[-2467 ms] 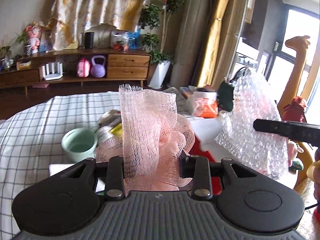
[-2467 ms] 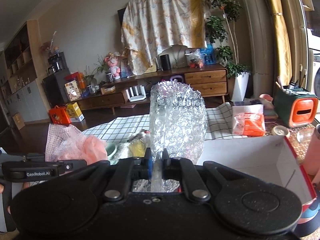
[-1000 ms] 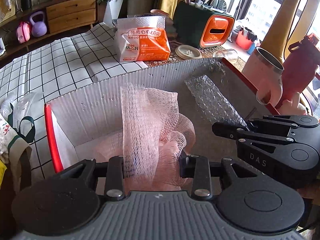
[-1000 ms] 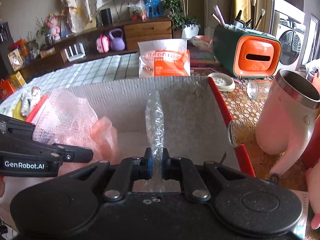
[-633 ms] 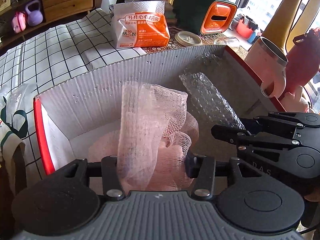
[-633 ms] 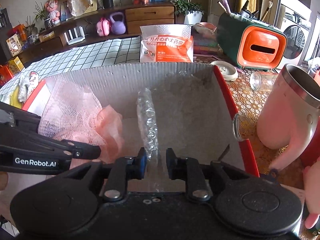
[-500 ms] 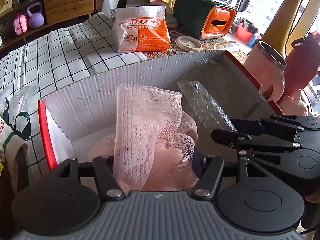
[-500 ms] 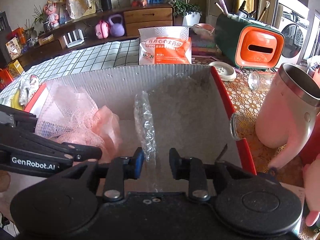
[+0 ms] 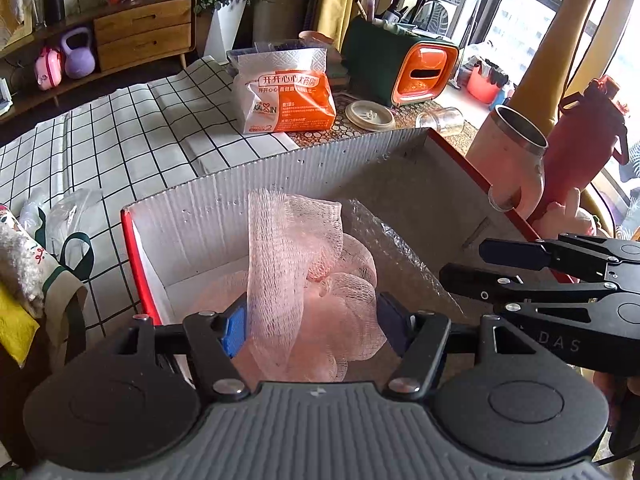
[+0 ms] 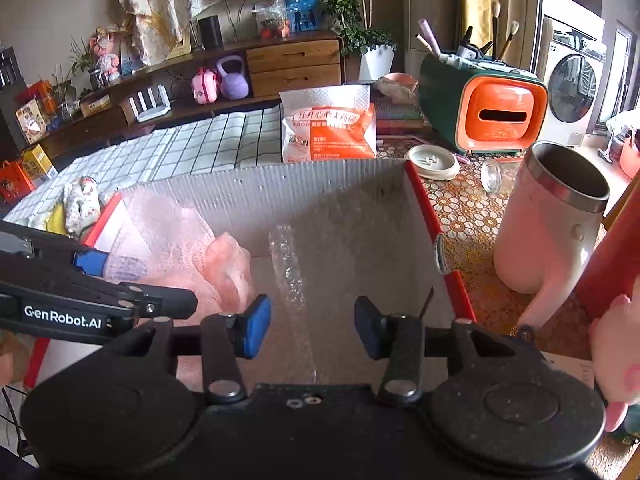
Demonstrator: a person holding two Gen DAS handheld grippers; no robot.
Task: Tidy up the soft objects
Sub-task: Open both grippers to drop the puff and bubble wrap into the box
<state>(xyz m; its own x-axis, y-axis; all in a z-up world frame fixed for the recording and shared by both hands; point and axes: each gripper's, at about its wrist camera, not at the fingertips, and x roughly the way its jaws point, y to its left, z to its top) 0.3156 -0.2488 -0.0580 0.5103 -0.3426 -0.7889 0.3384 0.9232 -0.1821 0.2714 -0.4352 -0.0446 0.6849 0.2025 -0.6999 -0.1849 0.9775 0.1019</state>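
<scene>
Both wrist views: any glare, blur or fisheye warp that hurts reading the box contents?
Left wrist: window blown out at upper right, box rim bowed by the fisheye, pink mesh sharp. Right wrist: even light, dark corner vignette, bubble wrap low in contrast against the grey box wall, mesh slightly soft at left. No motion blur in either.
</scene>
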